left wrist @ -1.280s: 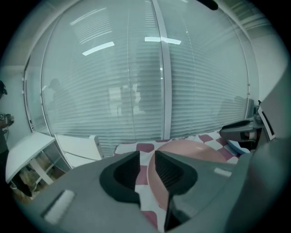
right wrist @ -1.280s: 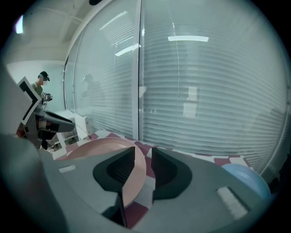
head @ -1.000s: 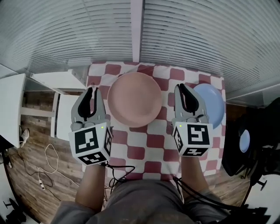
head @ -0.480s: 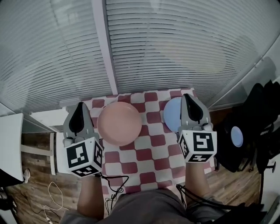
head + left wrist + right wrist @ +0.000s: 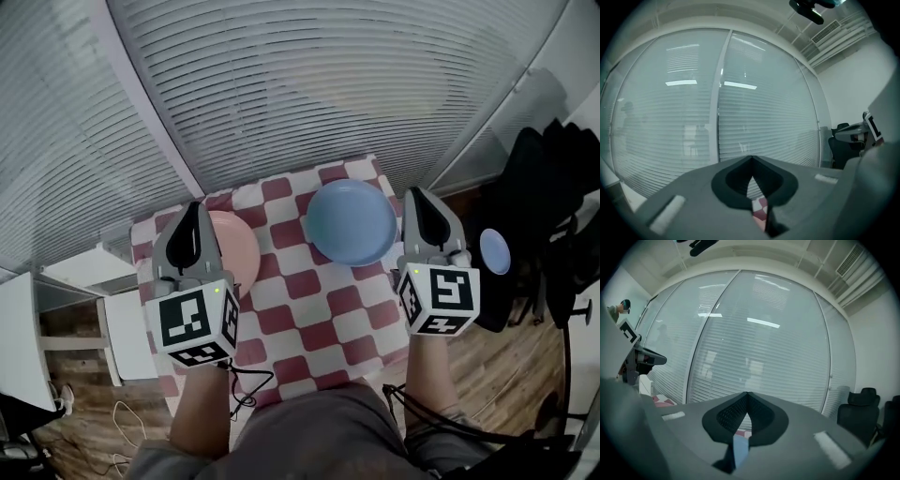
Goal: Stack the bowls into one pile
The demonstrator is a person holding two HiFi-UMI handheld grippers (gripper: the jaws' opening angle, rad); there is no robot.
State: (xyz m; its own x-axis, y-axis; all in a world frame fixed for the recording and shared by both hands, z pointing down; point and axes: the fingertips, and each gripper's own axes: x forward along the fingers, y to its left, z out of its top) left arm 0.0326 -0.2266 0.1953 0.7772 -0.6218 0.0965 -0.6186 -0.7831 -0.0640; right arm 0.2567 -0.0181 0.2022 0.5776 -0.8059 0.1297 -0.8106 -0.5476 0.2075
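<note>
We see a round pink bowl (image 5: 242,246), seemingly plastic, and a round blue bowl (image 5: 352,222) apart on the red-and-white checked cloth (image 5: 319,314). The left gripper (image 5: 192,210) and right gripper (image 5: 418,197) hover with jaws pressed together, empty.

The head view has swung rightwards. The pink bowl (image 5: 240,249), which lay midway between the grippers a second ago, is now half hidden behind the left gripper (image 5: 193,212). The blue bowl (image 5: 352,222), earlier partly behind the right gripper (image 5: 418,197), now shows whole between them.
</note>
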